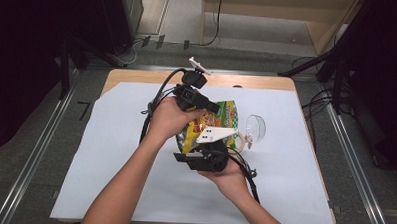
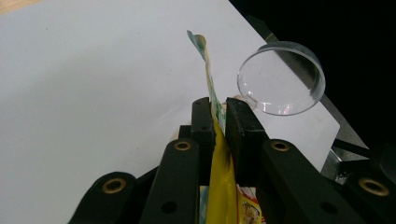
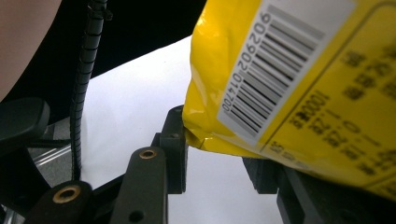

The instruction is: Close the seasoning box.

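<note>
Snack bag [image 1: 221, 124], yellow and green, is held up over the middle of the tabletop [image 1: 110, 154] between both tongs. The left tongs [image 2: 219, 122] pinch its thin top edge; the right tongs [image 3: 219, 154] grip its barcoded bottom corner from six o'clock. A clear glass [image 1: 256, 128] lies just beside the bag at three o'clock.
</note>
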